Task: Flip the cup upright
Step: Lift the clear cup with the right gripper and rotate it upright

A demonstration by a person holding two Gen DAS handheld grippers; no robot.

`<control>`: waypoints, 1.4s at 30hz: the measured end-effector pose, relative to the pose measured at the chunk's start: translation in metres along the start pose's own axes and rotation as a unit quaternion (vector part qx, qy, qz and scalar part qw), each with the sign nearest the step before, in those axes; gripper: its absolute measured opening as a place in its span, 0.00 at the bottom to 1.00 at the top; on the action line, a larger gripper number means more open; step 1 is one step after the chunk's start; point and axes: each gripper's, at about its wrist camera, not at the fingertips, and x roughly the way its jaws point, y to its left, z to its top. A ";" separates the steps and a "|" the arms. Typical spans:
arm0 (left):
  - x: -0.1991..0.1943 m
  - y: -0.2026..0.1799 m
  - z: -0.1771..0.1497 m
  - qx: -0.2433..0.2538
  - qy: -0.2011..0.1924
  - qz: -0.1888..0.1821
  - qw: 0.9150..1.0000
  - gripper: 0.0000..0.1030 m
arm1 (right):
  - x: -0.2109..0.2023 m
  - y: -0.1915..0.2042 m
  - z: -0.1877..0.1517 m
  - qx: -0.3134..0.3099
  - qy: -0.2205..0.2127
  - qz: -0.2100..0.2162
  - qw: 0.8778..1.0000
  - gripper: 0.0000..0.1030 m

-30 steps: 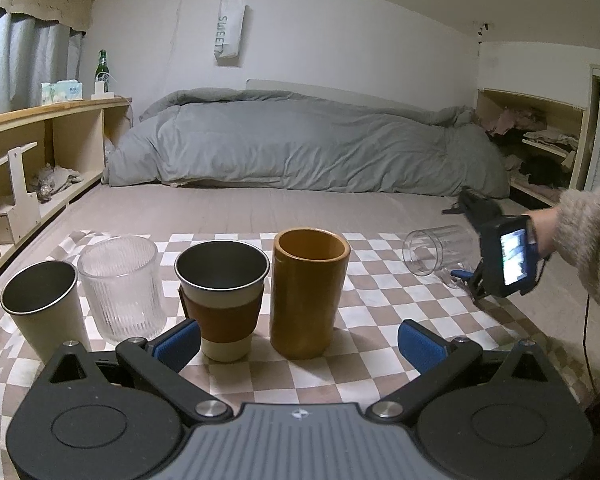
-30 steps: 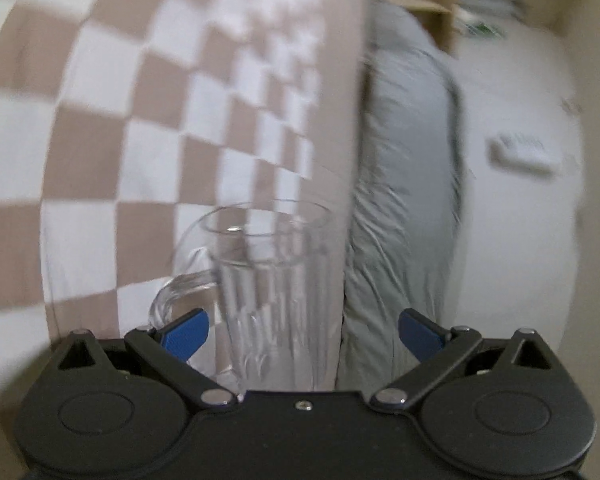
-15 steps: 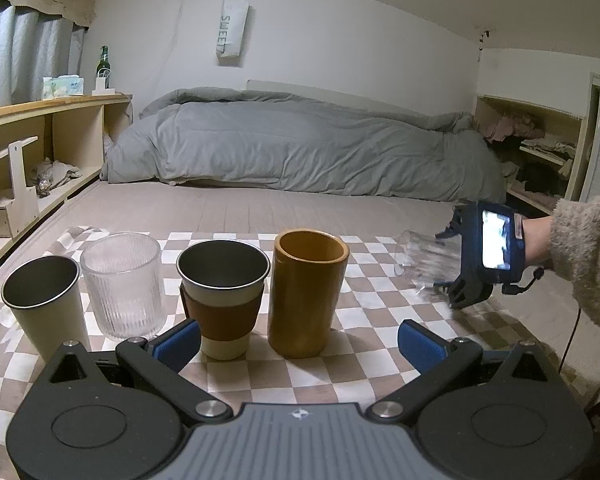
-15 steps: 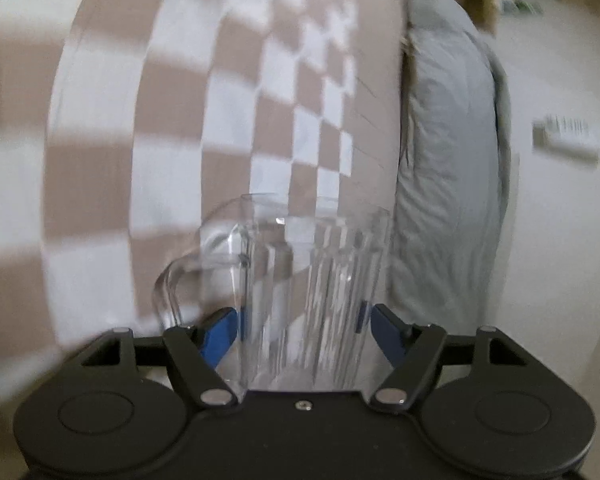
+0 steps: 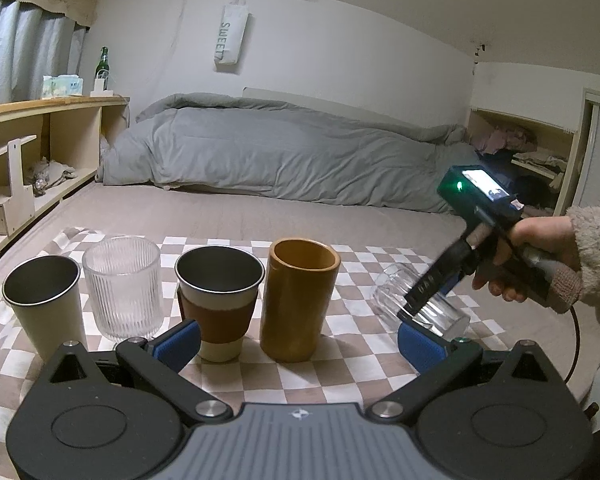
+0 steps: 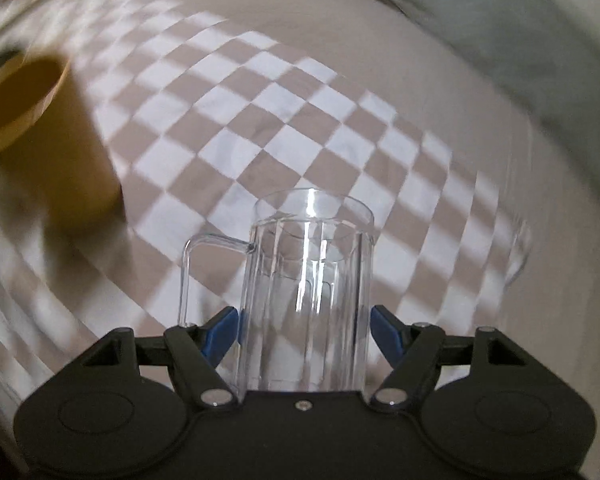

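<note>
Right claw (image 6: 305, 330) clamped around clear mug (image 6: 308, 292), handle leftward

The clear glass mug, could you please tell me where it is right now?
In the left wrist view the clear glass mug is tilted at the right, gripped by the right gripper, right of the brown cup.

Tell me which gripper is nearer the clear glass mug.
Right. The right gripper is clamped on the clear glass mug; the left gripper hangs open, apart from it.
</note>
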 end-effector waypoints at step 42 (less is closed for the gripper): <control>0.247 -0.107 0.073 -0.071 0.257 -0.012 0.964 0.88 | -0.047 -0.122 -0.136 0.336 -0.201 0.275 0.878 0.84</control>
